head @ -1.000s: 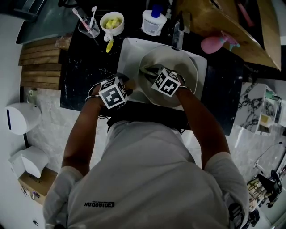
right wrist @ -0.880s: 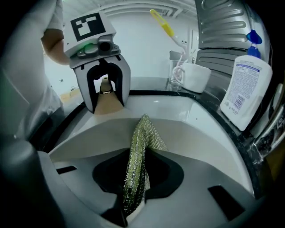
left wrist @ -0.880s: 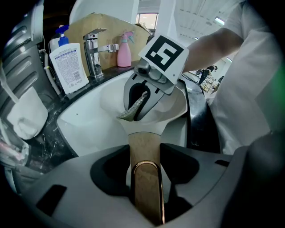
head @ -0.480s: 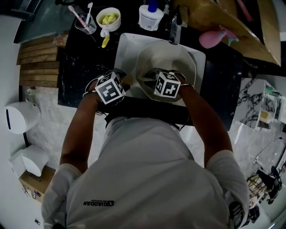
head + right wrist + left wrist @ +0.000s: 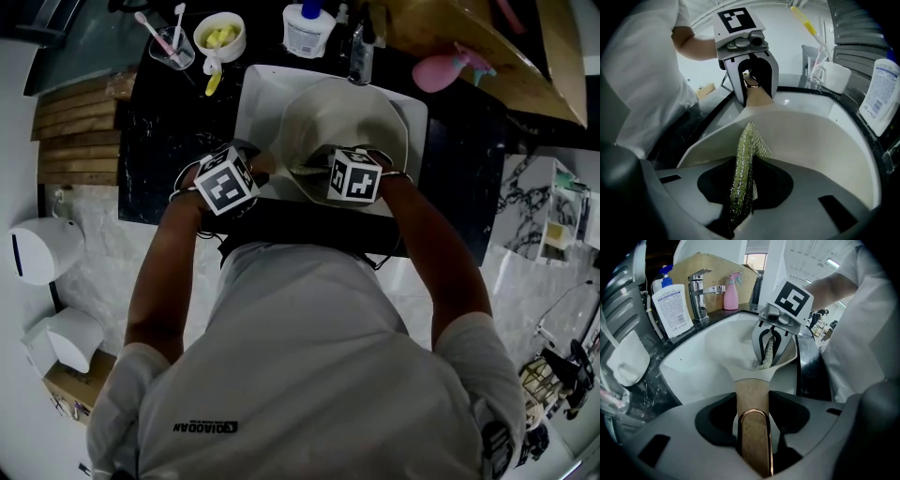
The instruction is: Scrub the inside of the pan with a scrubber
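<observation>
The left gripper [image 5: 753, 427] is clenched on the pale wooden handle [image 5: 752, 397] of the cream-white round pan [image 5: 717, 352]; the handle runs straight out from between its jaws to the bowl just ahead; a copper-coloured metal loop [image 5: 753, 410] sits on the handle right at the jaws. The pan lies in the white rectangular sink [image 5: 255, 89]. The right gripper [image 5: 743, 199] grasps a green glittery mesh scrubber [image 5: 746, 150]; it stands up out of the jaws with its far end inside the pan, at the wall on the handle side; whether it presses there or only brushes is hard to tell. Beyond the left jaws, off to their left, stand a white bottle with a blue pump [image 5: 672, 305], a chrome tap [image 5: 701, 291] and a pink spray bottle [image 5: 731, 289].
</observation>
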`<state>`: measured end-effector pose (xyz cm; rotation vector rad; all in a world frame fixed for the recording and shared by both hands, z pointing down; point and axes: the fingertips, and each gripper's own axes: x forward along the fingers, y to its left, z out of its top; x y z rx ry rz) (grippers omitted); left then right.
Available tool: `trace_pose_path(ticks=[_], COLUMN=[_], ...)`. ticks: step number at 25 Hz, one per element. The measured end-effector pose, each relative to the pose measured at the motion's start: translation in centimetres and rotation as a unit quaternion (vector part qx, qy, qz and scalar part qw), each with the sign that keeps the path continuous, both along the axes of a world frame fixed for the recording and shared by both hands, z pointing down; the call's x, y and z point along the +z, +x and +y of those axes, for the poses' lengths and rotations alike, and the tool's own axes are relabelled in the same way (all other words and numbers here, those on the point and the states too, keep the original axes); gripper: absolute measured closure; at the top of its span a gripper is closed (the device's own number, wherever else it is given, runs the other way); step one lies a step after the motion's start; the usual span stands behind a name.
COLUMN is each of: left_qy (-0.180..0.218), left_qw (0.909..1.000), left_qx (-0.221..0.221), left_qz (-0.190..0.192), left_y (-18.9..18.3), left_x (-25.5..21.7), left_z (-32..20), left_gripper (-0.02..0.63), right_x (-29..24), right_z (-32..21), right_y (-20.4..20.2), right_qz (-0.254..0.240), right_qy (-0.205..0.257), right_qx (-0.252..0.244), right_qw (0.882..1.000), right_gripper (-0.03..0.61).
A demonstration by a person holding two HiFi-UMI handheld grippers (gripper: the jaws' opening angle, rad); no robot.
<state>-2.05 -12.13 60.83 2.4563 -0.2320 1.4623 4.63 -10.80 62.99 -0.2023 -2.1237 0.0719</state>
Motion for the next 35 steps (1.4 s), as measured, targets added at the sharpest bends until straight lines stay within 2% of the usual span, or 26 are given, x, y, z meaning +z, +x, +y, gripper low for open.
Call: trace_pose_path(ticks=[6, 17, 23, 35], left_qy=[0.001, 0.006, 0.008, 0.013], left_qw=[1.0, 1.0, 1.0, 0.9999], left_qx=[0.0, 0.002, 0.001, 0.003], left_qz=[0.0, 0.0, -0.002, -0.003], left_y=[0.0, 0.0, 0.0, 0.1], left_x=[0.1, 0.0, 0.0, 0.0], left_z=[0.0, 0.0, 0.1, 0.0], left_gripper=[0.399, 0.399, 0.399, 0.399], right_x=[0.3, 0.3, 0.5, 0.4], right_z=[1.6, 4.0, 4.4, 4.9], right_y=[1.4, 4.4, 6.1, 9.2], right_qz=[0.025, 0.056, 0.063, 0.121], right_qy=[0.005, -0.032, -0.076, -0.11], right_qx=[-0.039, -0.074, -0.058, -0.063], right_qw=[0.999, 0.995, 0.993, 0.985], right_gripper=[0.494, 0.495, 0.495, 0.495])
